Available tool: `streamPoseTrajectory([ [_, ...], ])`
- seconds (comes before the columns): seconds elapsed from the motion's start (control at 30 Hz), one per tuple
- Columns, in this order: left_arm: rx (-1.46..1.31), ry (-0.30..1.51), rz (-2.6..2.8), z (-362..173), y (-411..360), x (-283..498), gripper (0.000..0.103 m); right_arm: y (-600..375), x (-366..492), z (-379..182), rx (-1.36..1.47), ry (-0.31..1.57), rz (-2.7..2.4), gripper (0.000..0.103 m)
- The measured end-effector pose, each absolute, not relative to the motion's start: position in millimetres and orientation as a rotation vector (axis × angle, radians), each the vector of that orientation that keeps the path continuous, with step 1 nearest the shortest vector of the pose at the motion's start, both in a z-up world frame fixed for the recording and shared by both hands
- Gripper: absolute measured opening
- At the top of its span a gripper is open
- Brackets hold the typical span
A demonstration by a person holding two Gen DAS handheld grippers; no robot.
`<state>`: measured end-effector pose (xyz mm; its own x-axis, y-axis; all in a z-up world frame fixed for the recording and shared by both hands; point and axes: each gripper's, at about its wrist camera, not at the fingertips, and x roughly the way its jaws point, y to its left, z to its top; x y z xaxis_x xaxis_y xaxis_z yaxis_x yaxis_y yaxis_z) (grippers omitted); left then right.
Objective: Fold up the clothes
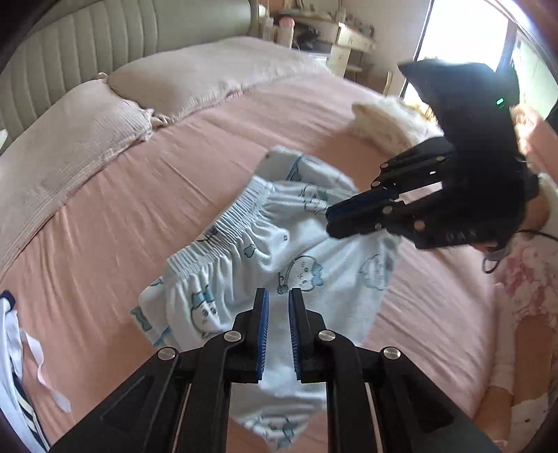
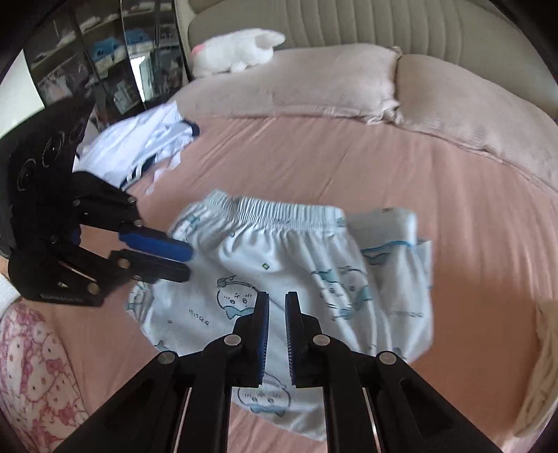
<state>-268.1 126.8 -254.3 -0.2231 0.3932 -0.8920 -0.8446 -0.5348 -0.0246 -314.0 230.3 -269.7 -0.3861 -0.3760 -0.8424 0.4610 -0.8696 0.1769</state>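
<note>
While the soft, light printed shorts [image 2: 279,278] are sagging limply, I'm holding the left gripper [image 1: 278,296] and right gripper [image 2: 277,299] slightly parted, apparently pinching cloth toward six o'clock, favouring the elastic waistband [image 2: 275,209] at twelve.

The shorts [image 2: 279,278] are lying spread on the bed sheet [image 2: 383,167], with two pillows [image 2: 314,83] sitting behind them against the headboard [image 2: 383,24], a heap of other garments [image 2: 139,146] lying to their left, and both grippers hovering over their near edge.
</note>
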Motion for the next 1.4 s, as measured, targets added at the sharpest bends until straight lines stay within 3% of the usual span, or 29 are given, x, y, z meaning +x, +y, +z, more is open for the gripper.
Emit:
streamPoseTrajectory([
  [0.07,-1.286,0.511,1.838,-264.6,126.1,-292.7,0.010,232.7,-325.9,-293.1,1.428,0.144,-2.279,0.000],
  [0.13,-1.270,0.409,1.887,-242.8,114.9,-302.3,0.011,260.0,-329.5,-286.7,1.437,-0.036,-2.312,0.000],
  [0.17,-1.227,0.388,1.917,-230.1,110.0,-300.8,0.011,274.6,-328.4,-279.1,1.437,-0.114,-2.353,0.001],
  [0.2,-1.176,0.361,1.933,-219.3,105.6,-296.8,0.011,285.1,-323.1,-266.8,1.384,-0.149,-2.392,0.010],
  [0.27,-1.149,0.332,1.909,-219.1,107.2,-293.1,0.012,289.7,-317.5,-254.1,1.297,-0.143,-2.402,0.011],
  [0.33,-1.254,0.554,1.935,-248.3,116.2,-300.5,0.012,274.2,-324.8,-264.4,1.358,-0.039,-2.328,0.017],
  [0.37,-1.323,0.557,1.950,-254.2,114.5,-304.3,0.012,268.6,-327.5,-273.2,1.415,0.047,-2.343,0.017],
  [0.4,-1.395,0.500,1.964,-255.4,109.7,-307.8,0.012,263.2,-330.1,-282.3,1.473,0.137,-2.359,0.017],
  [0.5,-1.448,0.228,2.038,-231.0,79.0,-300.9,0.016,293.7,-319.2,-268.5,1.428,-0.096,-2.380,0.019],
  [0.53,-1.450,0.164,2.064,-223.4,68.3,-296.8,0.031,304.9,-310.3,-261.8,1.400,-0.151,-2.402,0.033],
  [0.57,-1.460,0.126,2.094,-222.9,59.0,-293.9,0.064,314.1,-302.3,-257.6,1.398,-0.178,-2.421,0.045],
  [0.6,-1.475,0.099,2.127,-225.4,50.3,-291.4,0.079,321.6,-295.8,-255.2,1.408,-0.185,-2.442,0.068],
  [0.63,-1.489,0.072,2.159,-227.9,41.7,-288.9,0.085,328.1,-291.8,-255.2,1.413,-0.212,-2.459,0.074],
  [0.87,-1.615,-0.288,2.122,-268.7,12.4,-274.7,0.085,349.1,-294.4,-285.3,1.562,-0.488,-2.342,0.074],
  [1.0,-1.539,-0.291,2.123,-272.4,15.0,-260.8,0.084,349.7,-298.7,-313.0,1.551,-0.711,-2.159,0.074],
  [1.03,-1.516,-0.320,2.090,-271.1,16.2,-260.7,0.076,351.2,-299.3,-313.1,1.514,-0.740,-2.168,0.073],
  [1.07,-1.490,-0.368,2.050,-270.1,15.6,-262.1,0.052,351.4,-301.7,-313.4,1.499,-0.750,-2.164,0.071],
  [1.1,-1.485,-0.391,2.035,-270.6,16.6,-264.2,0.046,351.0,-303.2,-313.8,1.496,-0.751,-2.167,0.066],
  [1.17,-1.482,-0.414,2.015,-272.3,15.3,-267.6,0.046,350.0,-306.1,-314.5,1.492,-0.752,-2.174,0.053],
  [1.2,-1.479,-0.425,2.004,-273.0,14.3,-269.3,0.046,348.3,-306.1,-315.2,1.492,-0.751,-2.159,0.036],
  [1.23,-1.476,-0.436,1.993,-273.8,13.2,-270.9,0.046,346.5,-306.1,-315.8,1.493,-0.749,-2.143,0.027],
  [1.33,-1.467,-0.468,1.959,-276.0,10.0,-275.8,0.034,344.4,-309.2,-315.1,1.501,-0.728,-2.163,0.025],
  [1.4,-1.467,-0.460,1.982,-275.8,7.3,-280.6,0.034,344.3,-312.5,-313.6,1.509,-0.708,-2.200,0.024],
])
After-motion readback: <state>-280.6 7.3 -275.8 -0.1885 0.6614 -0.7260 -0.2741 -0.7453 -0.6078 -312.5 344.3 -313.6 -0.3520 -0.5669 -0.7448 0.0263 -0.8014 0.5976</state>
